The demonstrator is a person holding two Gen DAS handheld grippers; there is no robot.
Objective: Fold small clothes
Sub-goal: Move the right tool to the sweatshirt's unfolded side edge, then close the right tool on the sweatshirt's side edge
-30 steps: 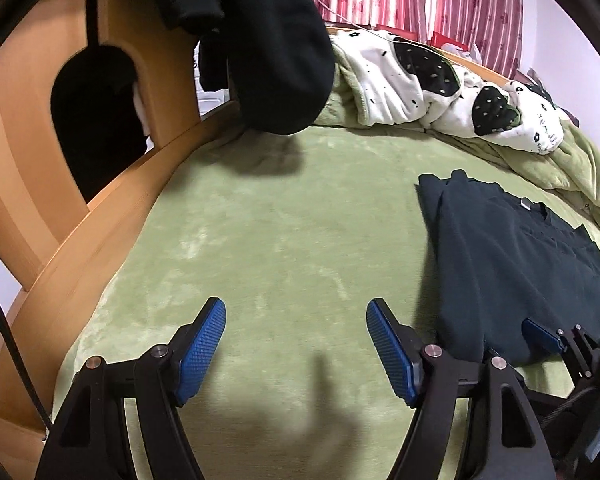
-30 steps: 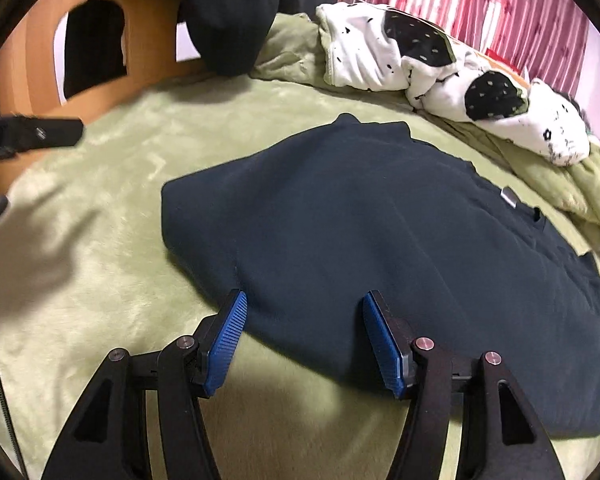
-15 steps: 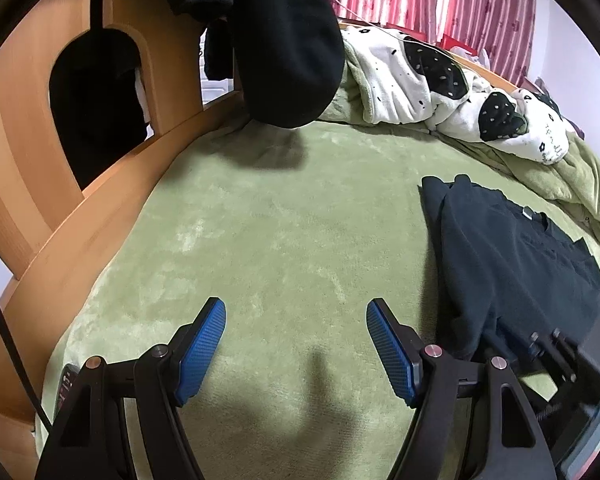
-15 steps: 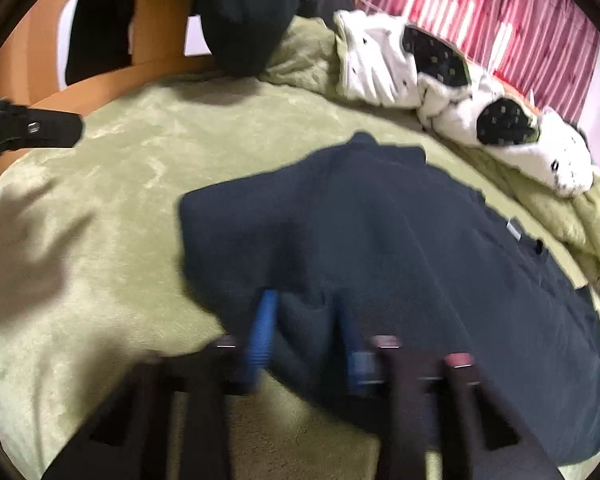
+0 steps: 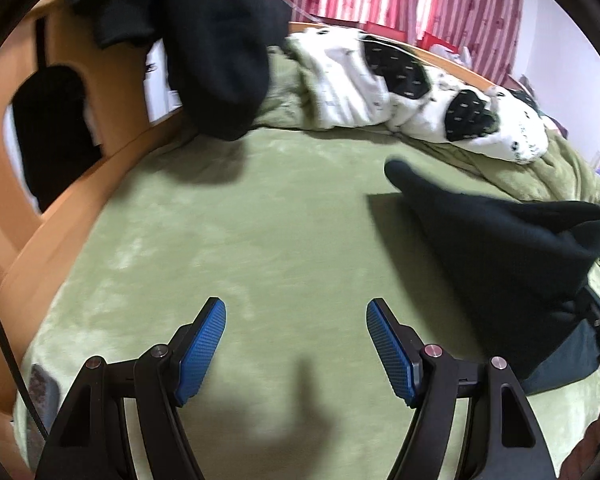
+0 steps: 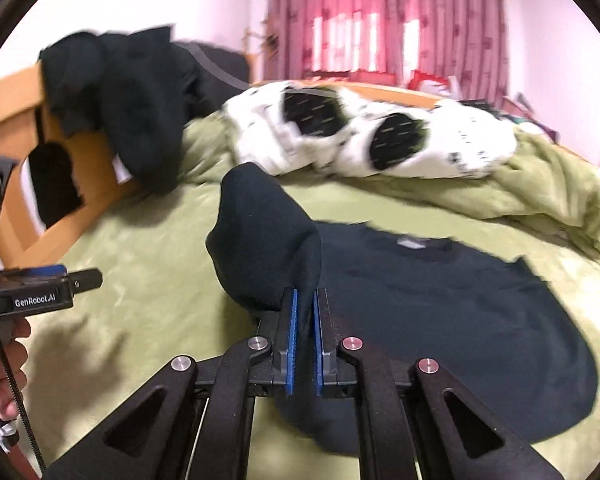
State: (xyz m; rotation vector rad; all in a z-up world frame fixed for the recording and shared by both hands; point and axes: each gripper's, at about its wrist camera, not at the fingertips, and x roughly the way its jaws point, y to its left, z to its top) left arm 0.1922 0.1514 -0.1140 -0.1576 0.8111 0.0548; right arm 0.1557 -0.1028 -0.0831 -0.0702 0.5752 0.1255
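Bedding of green plush (image 5: 228,248), short-napped and faintly mottled, fills the centre of both views and is bounded at the left by a curved frame of smooth orange wood (image 5: 60,216) pierced by an arch-shaped opening. A dark navy shirt (image 6: 440,320) of matte knit fabric is spread flat across the lower right of the right wrist view, its round neckline and small grey label turned toward the upper edge. One edge of the shirt is raised into a rounded, hood-like fold at the centre of that view, and this fold is pinched between the ribbed blue pads (image 6: 291,344) of the right gripper (image 6: 304,300), whose jaws have just been closing and are pressed together on the cloth. In the left wrist view the same garment (image 5: 512,260) is seen as a dark tent-shaped mass at the right of the frame. The left gripper (image 5: 296,312) is held above bare plush at the lower centre, its jaws spread wide with nothing between the textured blue pads (image 5: 200,344). A crumpled white quilt with black patches (image 6: 364,132) is heaped across the upper centre. Black garments (image 5: 220,52) are draped over the wooden frame at the upper left. Pleated pink curtains (image 6: 380,20) are hung behind.
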